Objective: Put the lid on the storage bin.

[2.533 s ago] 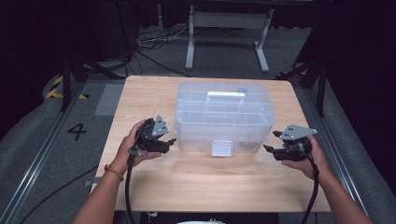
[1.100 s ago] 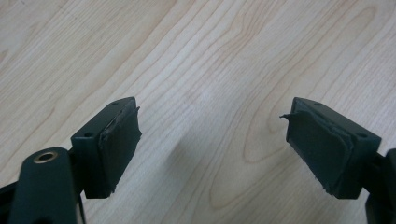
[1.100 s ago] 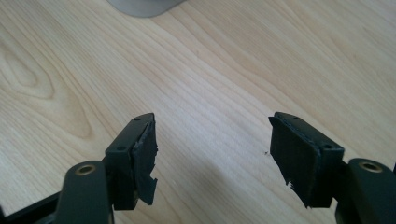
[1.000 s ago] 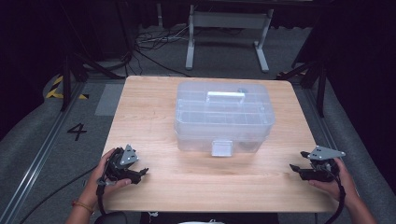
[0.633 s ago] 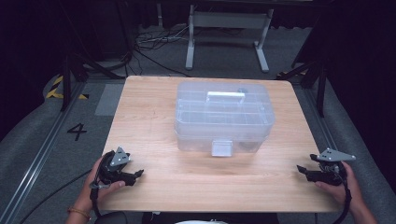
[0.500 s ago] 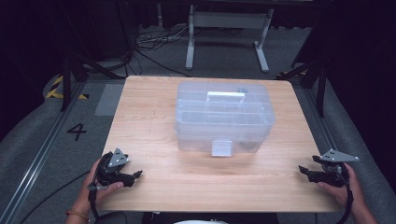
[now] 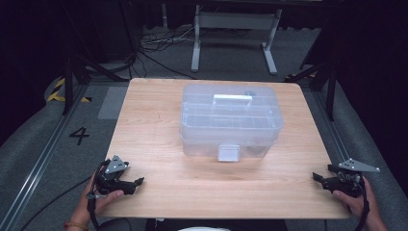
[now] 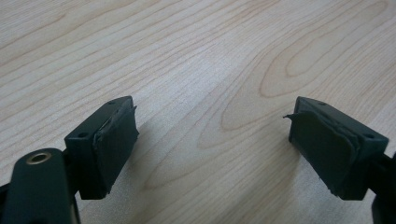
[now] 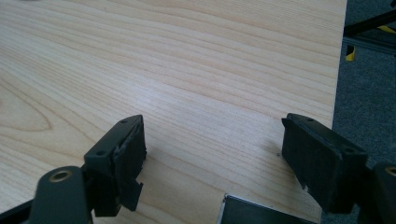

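A clear plastic storage box (image 7: 230,120), lid shut and latch facing the person, stands at the middle of the wooden table (image 7: 154,120); no label on it is legible. The left gripper (image 7: 136,182) and right gripper (image 7: 317,177) rest at the near corners, jaws spread, empty. A "4" (image 7: 79,135) marks the floor.

The bench (image 7: 159,125) is being lit evenly from overhead, w/ surroundings being left nearly black. A soft sheen is being thrown on the wood in the right gripper view. Jaws are being rendered slightly blurred up close; faint shadows are being cast beneath them.
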A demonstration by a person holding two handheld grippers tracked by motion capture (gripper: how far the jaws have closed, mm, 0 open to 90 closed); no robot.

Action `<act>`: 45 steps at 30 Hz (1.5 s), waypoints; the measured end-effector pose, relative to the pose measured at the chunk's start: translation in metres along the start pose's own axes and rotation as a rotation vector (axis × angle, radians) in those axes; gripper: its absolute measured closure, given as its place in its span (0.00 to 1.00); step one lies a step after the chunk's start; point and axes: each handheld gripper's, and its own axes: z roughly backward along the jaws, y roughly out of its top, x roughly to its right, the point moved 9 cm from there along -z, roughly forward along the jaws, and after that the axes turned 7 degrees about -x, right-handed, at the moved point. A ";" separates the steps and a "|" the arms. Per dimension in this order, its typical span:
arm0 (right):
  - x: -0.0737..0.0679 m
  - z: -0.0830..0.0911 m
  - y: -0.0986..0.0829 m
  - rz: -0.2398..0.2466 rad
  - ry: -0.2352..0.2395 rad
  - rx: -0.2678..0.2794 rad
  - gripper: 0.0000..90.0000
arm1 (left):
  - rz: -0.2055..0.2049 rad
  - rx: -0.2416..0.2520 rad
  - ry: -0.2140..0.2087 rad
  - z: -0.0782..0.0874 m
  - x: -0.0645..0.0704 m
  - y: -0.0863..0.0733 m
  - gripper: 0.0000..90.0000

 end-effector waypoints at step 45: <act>-0.003 -0.002 0.002 -0.018 -0.014 -0.005 0.23 | 0.095 0.003 0.062 -0.004 -0.003 0.005 0.17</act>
